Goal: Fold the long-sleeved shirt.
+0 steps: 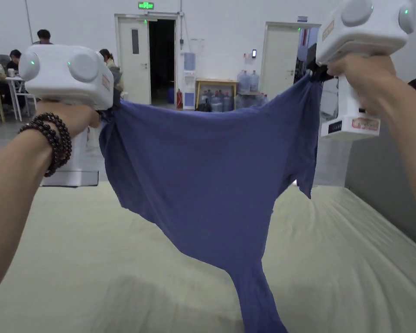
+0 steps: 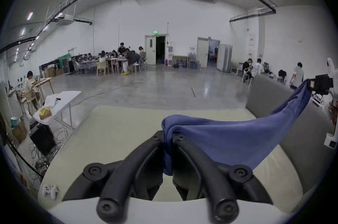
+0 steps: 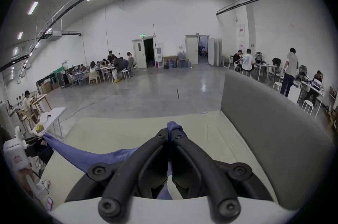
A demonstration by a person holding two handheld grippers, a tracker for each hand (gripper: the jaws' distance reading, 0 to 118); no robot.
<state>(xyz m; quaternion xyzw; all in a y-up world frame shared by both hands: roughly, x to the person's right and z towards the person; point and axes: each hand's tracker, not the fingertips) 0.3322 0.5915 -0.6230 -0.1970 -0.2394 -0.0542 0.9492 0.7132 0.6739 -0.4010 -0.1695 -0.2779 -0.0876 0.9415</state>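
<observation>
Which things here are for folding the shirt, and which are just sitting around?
For the job:
- blue shirt, held up in the air
- left gripper, shut on the shirt
- right gripper, shut on the shirt
- pale bed sheet below, to lay it on

Just around:
- water bottles by the wall
- white folding table
- two white controllers

The shirt [image 1: 207,173] is showing a plain, even blue, no print. Both hand-held grippers are wearing white shells, the left hand-held gripper [image 2: 167,136] and right hand-held gripper [image 3: 169,133] showing black jaws. The bed [image 1: 94,260] is looking pale cream, and dark brown beads [image 1: 51,138] are circling the left wrist.
</observation>
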